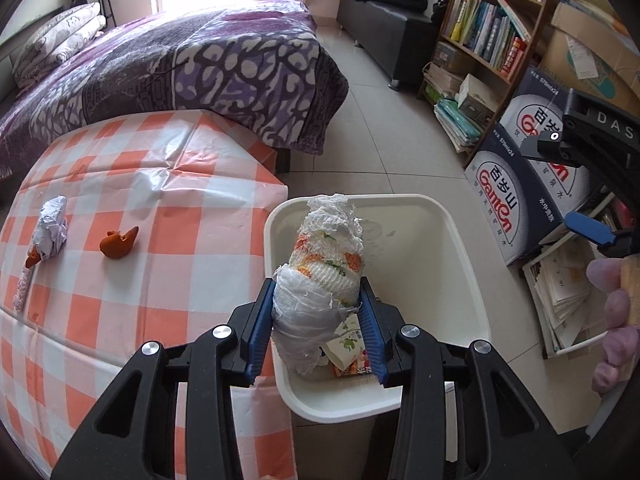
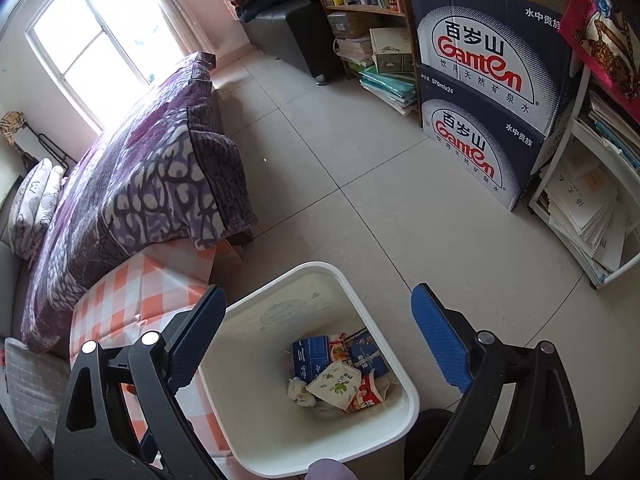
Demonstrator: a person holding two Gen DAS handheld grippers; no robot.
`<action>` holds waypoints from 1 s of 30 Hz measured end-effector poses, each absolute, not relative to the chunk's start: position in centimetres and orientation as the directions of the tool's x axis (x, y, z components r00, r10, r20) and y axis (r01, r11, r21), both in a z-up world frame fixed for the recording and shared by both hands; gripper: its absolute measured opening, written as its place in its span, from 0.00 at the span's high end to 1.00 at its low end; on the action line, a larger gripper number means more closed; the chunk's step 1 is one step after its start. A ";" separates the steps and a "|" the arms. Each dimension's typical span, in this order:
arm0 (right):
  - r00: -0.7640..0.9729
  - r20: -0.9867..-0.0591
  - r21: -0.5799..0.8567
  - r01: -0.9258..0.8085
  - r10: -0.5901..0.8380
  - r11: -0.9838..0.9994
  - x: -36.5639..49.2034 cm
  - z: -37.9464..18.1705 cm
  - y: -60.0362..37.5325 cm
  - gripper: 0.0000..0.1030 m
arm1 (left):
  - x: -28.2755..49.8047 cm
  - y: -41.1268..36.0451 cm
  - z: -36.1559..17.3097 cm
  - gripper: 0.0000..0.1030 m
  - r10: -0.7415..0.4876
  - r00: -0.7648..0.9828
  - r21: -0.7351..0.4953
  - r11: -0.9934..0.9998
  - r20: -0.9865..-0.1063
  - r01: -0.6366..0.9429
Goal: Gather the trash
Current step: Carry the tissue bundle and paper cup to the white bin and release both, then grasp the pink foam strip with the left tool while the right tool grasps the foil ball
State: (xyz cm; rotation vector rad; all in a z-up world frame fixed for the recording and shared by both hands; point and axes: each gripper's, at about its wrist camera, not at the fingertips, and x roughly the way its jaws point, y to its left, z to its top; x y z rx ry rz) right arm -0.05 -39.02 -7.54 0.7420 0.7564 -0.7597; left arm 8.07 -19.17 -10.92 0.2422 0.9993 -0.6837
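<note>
I have the left gripper point(image 1: 318, 312) clamped on a crumpled white bundle of tissue and plastic with orange and green print point(image 1: 320, 280), its blue pads pressing both sides of the wad. The bundle hangs directly over the open mouth of the white square plastic waste bin point(image 1: 472, 264), so I judge this to be the drop step: all the next move calls for is spreading the jaws and letting the wad fall clear of the rim.

The left tool points forward and down over the bin's near-left corner, just beside the edge of the table with the orange-and-white checked cloth point(image 1: 132, 184).

My right gripper point(image 2: 320, 344) holds nothing, its blue pads standing wide apart, and it hovers above the same bin, looking down at snack wrappers and cartons point(image 2: 340, 372) on the bottom.

Back on the cloth, a crumpled white paper ball point(image 1: 52, 228) and an orange-brown peel scrap point(image 1: 120, 242) lie well apart from the bin, so I reckon more collecting remains.
</note>
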 end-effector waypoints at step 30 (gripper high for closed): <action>0.442 -0.869 0.198 0.725 -0.224 0.659 7.9 -10.6 -30.9 0.07 | 15.4 -8.1 -14.8 0.30 -0.104 0.445 0.105 0.901 -0.889 0.421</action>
